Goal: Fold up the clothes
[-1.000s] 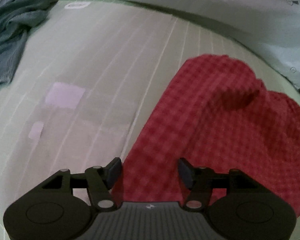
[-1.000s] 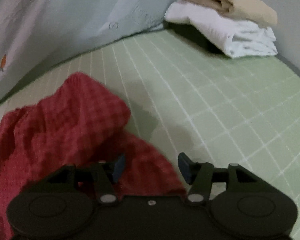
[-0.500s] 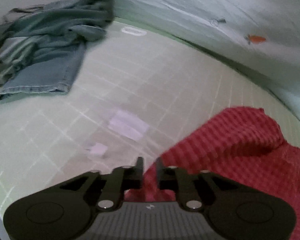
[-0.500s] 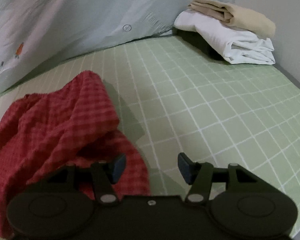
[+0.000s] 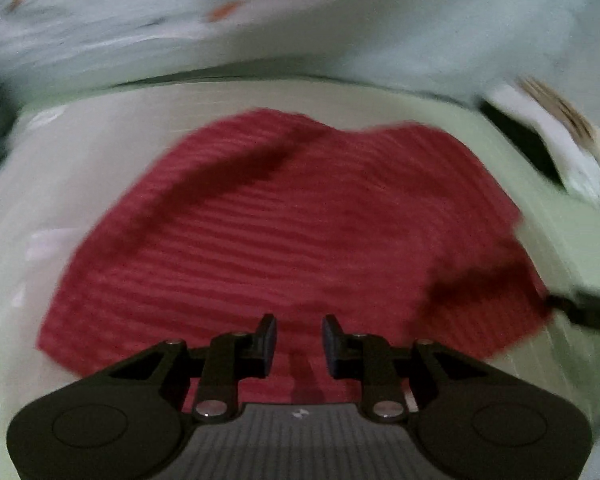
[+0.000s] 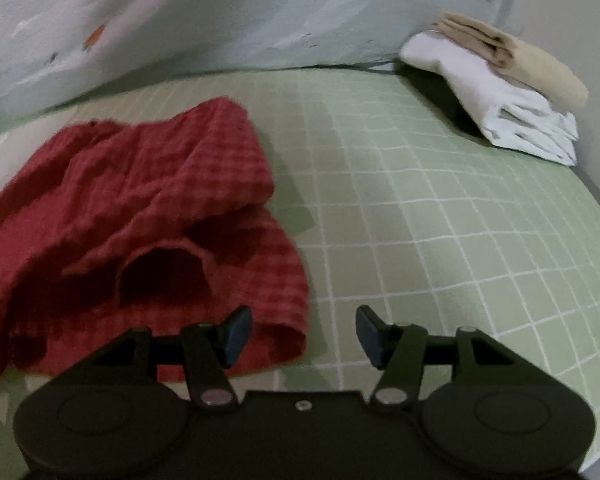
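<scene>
A red checked cloth (image 5: 300, 220) lies crumpled on a green grid sheet (image 6: 440, 220). It sits left of the middle in the right wrist view and fills the centre of the left wrist view.

From the left wrist, the cloth spreads wide, its long axis running side to side across the frame, with a dark fold slanting from its lower left up to its far edge. From the right wrist, it runs from the left border in toward the near middle. One end is heaped up toward the quilt (image 6: 220, 12), and a round opening (image 6: 160, 280) — sleeve or leg, it is hard to say — gapes toward the camera.

The left gripper (image 5: 300, 342) tilts steeply down over the cloth's near edge. Its jaws stand narrowly apart, having just eased open a little, and red fabric shows in the gap. The frame is too blurred to tell whether the pads pinch it.

The right gripper (image 6: 304, 334) also tilts down, over the cloth's near right corner. Its jaws are wide apart and press on nothing — the corner lies beneath the left finger, and bare sheet shows under the right one.

Well apart from the cloth, in the far right corner, a stack (image 6: 500, 92) of folded white and beige fabric rests against the pale, carrot-printed quilt that lines the back of the bed.
</scene>
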### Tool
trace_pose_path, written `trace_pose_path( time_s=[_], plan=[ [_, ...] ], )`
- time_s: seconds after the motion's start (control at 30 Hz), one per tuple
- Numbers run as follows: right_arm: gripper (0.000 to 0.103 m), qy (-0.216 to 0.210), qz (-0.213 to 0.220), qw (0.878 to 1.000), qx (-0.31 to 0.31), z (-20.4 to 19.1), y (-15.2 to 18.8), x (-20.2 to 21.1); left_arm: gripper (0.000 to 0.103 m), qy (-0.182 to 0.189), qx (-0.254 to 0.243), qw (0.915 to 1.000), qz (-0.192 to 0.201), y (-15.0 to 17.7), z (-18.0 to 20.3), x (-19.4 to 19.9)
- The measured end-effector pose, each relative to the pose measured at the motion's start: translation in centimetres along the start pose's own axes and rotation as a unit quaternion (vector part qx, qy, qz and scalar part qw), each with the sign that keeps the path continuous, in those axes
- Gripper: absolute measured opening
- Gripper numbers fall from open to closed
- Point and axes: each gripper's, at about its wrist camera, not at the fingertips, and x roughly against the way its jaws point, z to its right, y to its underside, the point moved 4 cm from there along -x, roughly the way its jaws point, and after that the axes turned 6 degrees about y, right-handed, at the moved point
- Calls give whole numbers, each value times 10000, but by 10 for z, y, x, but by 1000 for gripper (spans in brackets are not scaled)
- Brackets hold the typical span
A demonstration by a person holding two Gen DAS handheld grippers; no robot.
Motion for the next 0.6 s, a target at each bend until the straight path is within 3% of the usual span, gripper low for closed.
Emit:
trace_pose_path(
  time_s=[0.2, 0.47, 0.6],
  plan=[
    [61, -189, 39, 9984, 523, -8, 9, -4, 27, 197, -737, 9971, 42, 14, 49, -1],
    [28, -479, 197, 9936, 1007, -1, 15, -7, 16, 114, -621, 9980, -68, 23, 68, -22],
    [26, -421, 285, 9915, 1198, 0, 13, -8, 19, -111, -642, 9976, -234, 25, 73, -37]
  ],
)
